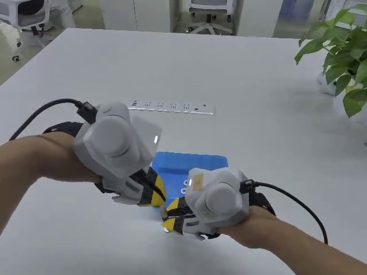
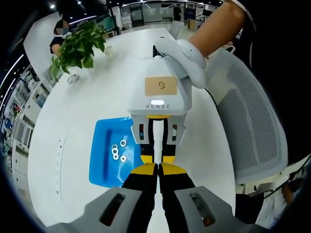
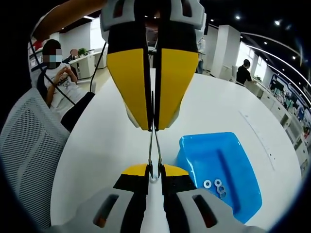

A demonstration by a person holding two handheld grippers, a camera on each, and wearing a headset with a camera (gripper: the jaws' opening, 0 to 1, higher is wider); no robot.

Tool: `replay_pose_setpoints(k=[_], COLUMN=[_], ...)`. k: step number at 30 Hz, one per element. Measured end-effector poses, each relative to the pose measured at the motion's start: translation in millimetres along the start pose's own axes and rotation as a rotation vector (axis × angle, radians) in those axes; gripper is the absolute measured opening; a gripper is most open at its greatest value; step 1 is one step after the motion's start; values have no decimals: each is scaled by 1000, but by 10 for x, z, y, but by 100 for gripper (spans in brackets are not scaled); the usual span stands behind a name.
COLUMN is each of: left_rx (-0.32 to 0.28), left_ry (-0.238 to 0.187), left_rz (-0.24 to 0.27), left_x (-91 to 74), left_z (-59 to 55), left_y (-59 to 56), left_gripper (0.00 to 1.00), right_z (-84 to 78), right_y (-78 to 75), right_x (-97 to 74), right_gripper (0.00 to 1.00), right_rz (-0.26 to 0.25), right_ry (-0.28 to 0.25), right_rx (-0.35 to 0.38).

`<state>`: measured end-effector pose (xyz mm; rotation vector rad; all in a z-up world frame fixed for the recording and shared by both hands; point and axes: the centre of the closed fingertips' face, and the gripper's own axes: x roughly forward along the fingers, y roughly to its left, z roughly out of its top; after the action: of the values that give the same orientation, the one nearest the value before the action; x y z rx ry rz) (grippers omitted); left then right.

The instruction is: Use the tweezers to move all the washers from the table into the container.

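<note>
Already four washers lie inside the container; just beside it, my left hand-held gripper and right hand-held gripper both pinch the tweezers tight. Whether more remain, I cannot tell.

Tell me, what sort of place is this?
Most likely an open-plan office or lab: a big white table, swivel chairs beyond it, a potted plant at its edge, and a power strip lying on it.
</note>
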<state>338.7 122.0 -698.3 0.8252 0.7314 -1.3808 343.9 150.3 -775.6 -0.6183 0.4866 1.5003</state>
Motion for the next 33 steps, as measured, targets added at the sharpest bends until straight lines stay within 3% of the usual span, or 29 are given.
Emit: replay_pose_setpoints(k=[23, 33], left_rx=[-14, -27], left_ry=[12, -9], left_rz=[-30, -31], left_x=[135, 159], left_z=[-79, -54], left_y=[-38, -26], left_gripper=[5, 5], right_z=[-119, -143], right_y=[78, 90], right_x=[113, 118], right_gripper=[12, 11], right_rz=[30, 34], right_ry=[18, 19], right_rx=[28, 43])
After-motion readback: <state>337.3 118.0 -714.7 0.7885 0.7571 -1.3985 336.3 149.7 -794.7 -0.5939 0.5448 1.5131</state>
